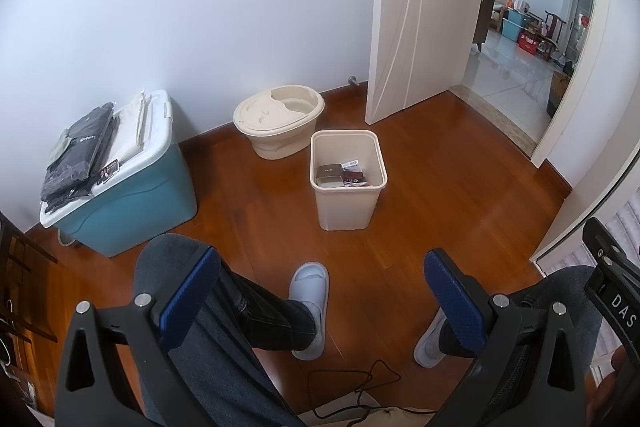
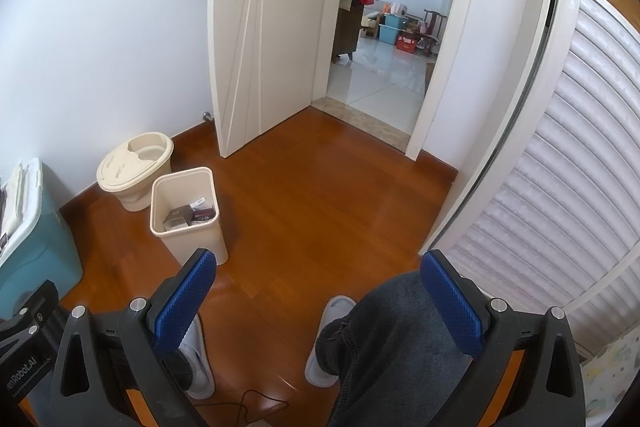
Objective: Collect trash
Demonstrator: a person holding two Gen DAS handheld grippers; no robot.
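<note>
A beige waste bin [image 1: 347,179] stands on the wooden floor ahead of me, with several small boxes and packets of trash [image 1: 342,174] lying inside. It also shows in the right wrist view [image 2: 188,215] at the left, with the same trash [image 2: 188,215] in it. My left gripper [image 1: 322,291] is open and empty, held over the person's knees, well short of the bin. My right gripper [image 2: 318,291] is open and empty too, held to the right of the bin and nearer than it.
A blue storage box [image 1: 128,203] with folded clothes on its lid stands at the left wall. A beige lidded tub [image 1: 280,119] sits behind the bin. An open white door [image 1: 416,15] leads to a tiled room. A black cable [image 1: 360,383] lies by the slippered feet [image 1: 312,307].
</note>
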